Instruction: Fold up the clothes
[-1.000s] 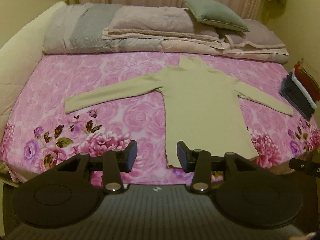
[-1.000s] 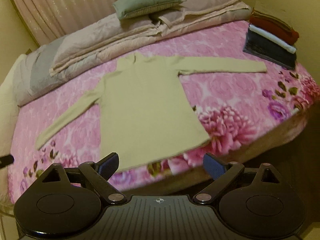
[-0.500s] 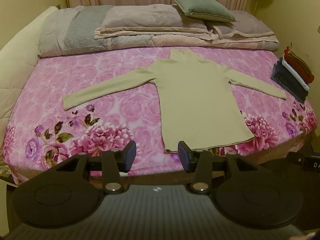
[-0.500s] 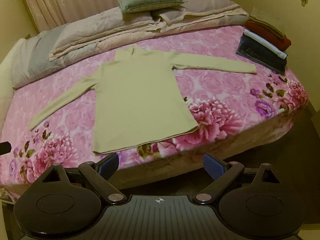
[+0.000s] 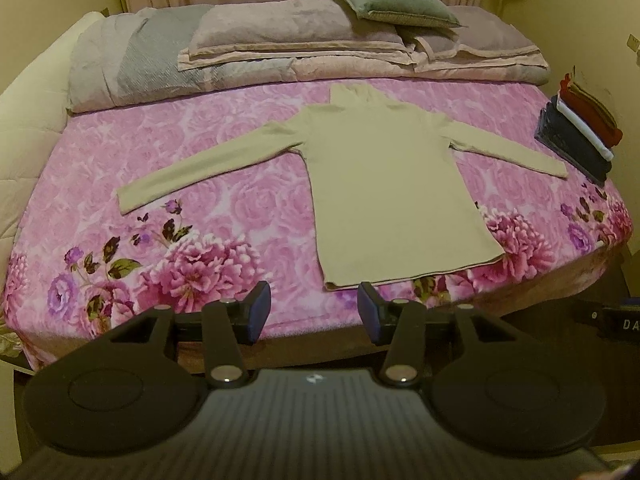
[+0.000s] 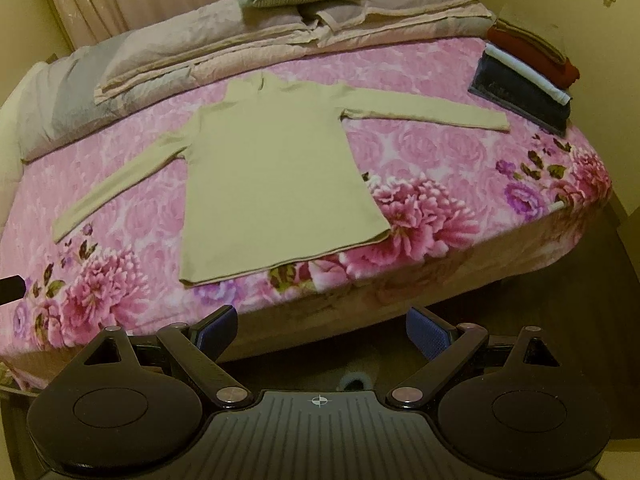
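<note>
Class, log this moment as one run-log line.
stage: before first fold | top: flat on bed, sleeves spread | left gripper: opening, empty | right gripper: open, empty

Matt knit sweater (image 5: 384, 184), plush bedspread (image 5: 224, 208)

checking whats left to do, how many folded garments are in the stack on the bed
4 visible: a dark navy one at the bottom, a white one on it, a dark red one above, and an olive-brown one on top. Thinner layers may be hidden.

Black gripper (image 5: 314, 312), blue pads (image 5: 262, 306)
</note>
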`<move>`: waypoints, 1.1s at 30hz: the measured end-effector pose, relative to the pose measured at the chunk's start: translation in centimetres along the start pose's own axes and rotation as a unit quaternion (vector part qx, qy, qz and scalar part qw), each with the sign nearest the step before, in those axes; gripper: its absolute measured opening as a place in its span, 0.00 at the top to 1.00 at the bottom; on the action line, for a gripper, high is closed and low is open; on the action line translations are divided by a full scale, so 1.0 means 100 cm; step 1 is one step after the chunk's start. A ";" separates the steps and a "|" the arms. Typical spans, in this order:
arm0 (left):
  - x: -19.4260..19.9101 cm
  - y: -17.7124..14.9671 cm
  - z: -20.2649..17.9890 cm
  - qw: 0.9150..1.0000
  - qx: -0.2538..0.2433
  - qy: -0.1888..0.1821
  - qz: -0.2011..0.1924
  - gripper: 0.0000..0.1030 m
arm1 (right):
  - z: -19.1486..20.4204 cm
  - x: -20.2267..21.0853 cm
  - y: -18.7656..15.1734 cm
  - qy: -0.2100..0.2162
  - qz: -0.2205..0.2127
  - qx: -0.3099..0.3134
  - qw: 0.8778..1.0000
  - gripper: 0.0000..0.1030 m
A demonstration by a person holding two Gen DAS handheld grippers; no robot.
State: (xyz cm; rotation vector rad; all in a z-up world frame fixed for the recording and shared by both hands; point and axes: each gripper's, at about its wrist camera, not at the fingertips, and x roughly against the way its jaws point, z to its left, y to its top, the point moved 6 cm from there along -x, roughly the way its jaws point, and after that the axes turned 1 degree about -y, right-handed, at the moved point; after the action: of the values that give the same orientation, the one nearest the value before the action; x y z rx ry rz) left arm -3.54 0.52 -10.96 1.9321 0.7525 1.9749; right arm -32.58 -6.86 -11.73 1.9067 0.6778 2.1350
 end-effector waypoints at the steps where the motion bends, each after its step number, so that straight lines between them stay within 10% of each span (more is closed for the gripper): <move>1: -0.001 -0.001 0.000 1.000 0.000 0.000 0.001 0.58 | 0.001 -0.001 0.000 0.000 0.001 0.002 1.000 0.09; 33: -0.053 0.031 0.005 0.997 0.052 0.044 0.045 0.57 | 0.023 -0.056 0.066 0.026 0.020 0.083 0.996 0.09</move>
State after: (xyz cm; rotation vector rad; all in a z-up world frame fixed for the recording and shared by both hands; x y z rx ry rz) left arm -2.15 -4.80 -13.77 1.9810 0.8197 2.1262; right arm -28.50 -14.61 -13.51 1.9671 0.8591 2.2221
